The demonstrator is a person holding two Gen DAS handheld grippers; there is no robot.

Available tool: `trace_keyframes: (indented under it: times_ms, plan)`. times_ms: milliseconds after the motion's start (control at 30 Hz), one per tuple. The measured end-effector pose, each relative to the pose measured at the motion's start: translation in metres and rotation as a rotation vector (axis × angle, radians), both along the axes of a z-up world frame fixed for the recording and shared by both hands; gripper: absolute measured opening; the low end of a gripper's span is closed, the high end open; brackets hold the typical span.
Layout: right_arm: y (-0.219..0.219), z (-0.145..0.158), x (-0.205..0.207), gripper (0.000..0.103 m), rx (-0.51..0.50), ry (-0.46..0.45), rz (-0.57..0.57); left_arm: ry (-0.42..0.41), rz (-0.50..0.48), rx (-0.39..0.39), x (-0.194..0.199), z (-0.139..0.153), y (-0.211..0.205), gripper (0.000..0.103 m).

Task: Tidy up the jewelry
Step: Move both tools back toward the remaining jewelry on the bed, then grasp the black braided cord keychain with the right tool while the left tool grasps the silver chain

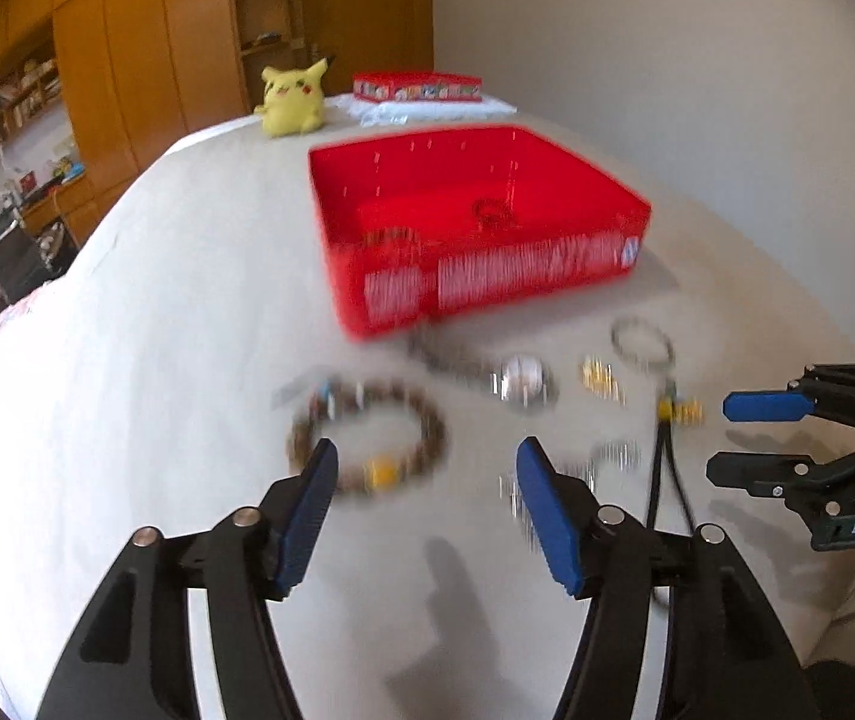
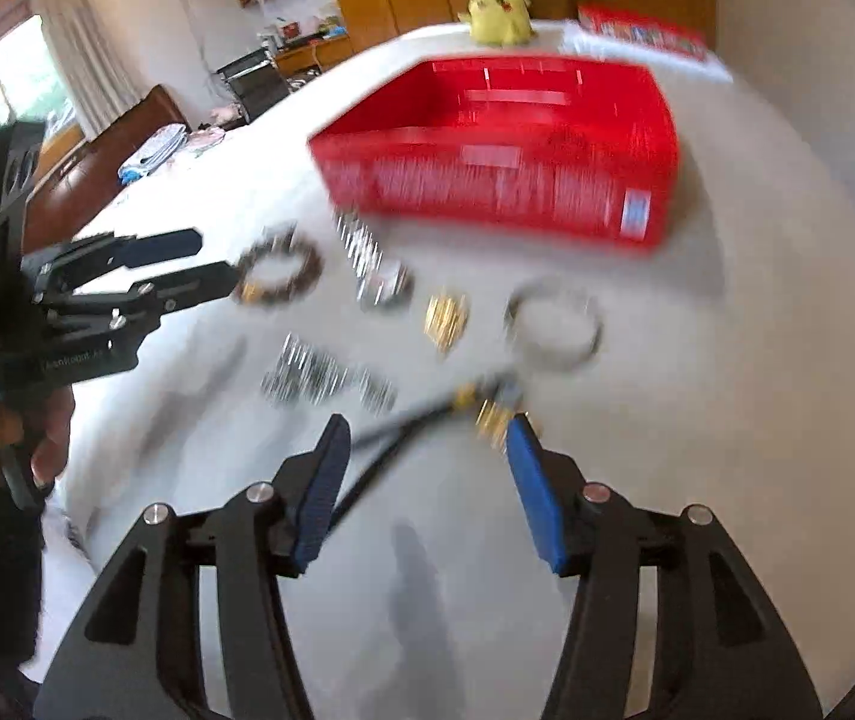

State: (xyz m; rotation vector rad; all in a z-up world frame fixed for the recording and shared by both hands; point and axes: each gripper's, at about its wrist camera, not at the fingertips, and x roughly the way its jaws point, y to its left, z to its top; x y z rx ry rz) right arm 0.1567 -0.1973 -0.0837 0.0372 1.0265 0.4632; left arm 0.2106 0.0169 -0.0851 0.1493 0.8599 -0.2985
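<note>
A red basket (image 1: 487,276) (image 2: 505,192) stands on the white bed, with a bracelet or two inside (image 1: 490,213). Jewelry lies in front of it: a brown bead bracelet (image 1: 367,438) (image 2: 277,276), a watch (image 1: 520,381) (image 2: 385,288), gold earrings (image 1: 601,381) (image 2: 445,318), a thin silver bangle (image 1: 643,339) (image 2: 553,324), a black cord necklace (image 1: 664,468) (image 2: 403,432), and silver chains (image 2: 319,375). My left gripper (image 1: 424,471) is open, just short of the bead bracelet. My right gripper (image 2: 427,444) is open over the black cord, and also shows in the left wrist view (image 1: 727,438).
A yellow plush toy (image 1: 292,97) (image 2: 499,12) and a red box (image 1: 418,87) (image 2: 643,30) sit at the far end of the bed. Wooden wardrobes (image 1: 145,42) stand behind. The bed edge drops away on the left (image 1: 37,312).
</note>
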Motion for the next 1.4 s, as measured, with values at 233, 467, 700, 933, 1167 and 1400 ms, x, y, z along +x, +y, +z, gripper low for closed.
trace_keyframes:
  times_ms: [233, 467, 700, 933, 1167, 1400]
  plan:
    - [0.022, -0.013, -0.008, 0.065, 0.028, 0.031, -0.062, -0.001, 0.036, -0.055, -0.033, -0.006, 0.007, 0.064]
    - [0.035, -0.019, 0.014, 0.067, -0.033, -0.003, -0.1, -0.02, 0.022, -0.043, -0.041, -0.005, 0.003, 0.065]
    - [0.039, -0.021, 0.01, 0.025, -0.187, -0.068, -0.001, 0.0, 0.001, -0.056, -0.037, -0.01, -0.002, 0.065]
    - [0.011, -0.021, 0.013, 0.002, -0.134, -0.035, 0.021, 0.078, -0.062, -0.084, -0.023, -0.031, -0.029, 0.066]
    - [-0.001, -0.022, 0.013, 0.002, -0.066, -0.026, 0.039, 0.093, -0.055, -0.013, -0.006, -0.044, -0.06, 0.067]
    - [-0.007, -0.022, 0.014, 0.003, -0.028, -0.018, 0.052, 0.08, -0.015, 0.017, 0.0, -0.045, -0.068, 0.044]
